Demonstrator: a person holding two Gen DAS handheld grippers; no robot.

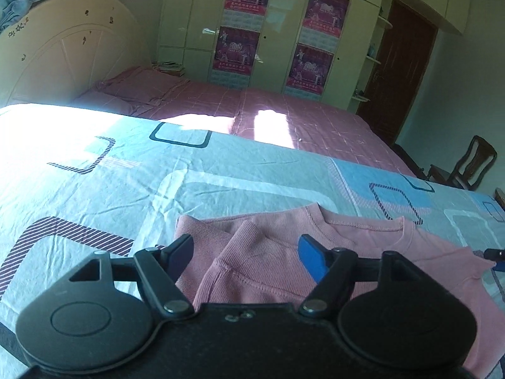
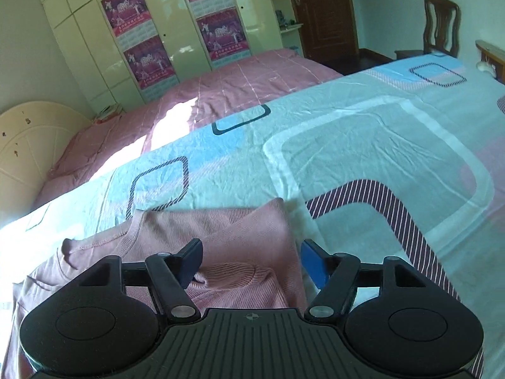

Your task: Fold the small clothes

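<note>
A small pink ribbed sweater (image 1: 363,252) lies flat on a light blue patterned bedsheet (image 1: 126,170), neckline facing away. In the left wrist view one sleeve is folded in over the body. My left gripper (image 1: 246,252) is open and hovers over that folded left side, holding nothing. In the right wrist view the sweater (image 2: 240,230) has its other sleeve folded in, cuff near the fingers. My right gripper (image 2: 252,262) is open above the sweater's right side and empty. The tip of the right gripper (image 1: 495,257) shows at the left view's right edge.
A second bed with a pink checked cover (image 1: 284,110) lies beyond the sheet. A cream headboard (image 1: 63,50), a wardrobe with purple posters (image 1: 246,31), a brown door (image 1: 404,63) and a wooden chair (image 2: 438,28) stand around.
</note>
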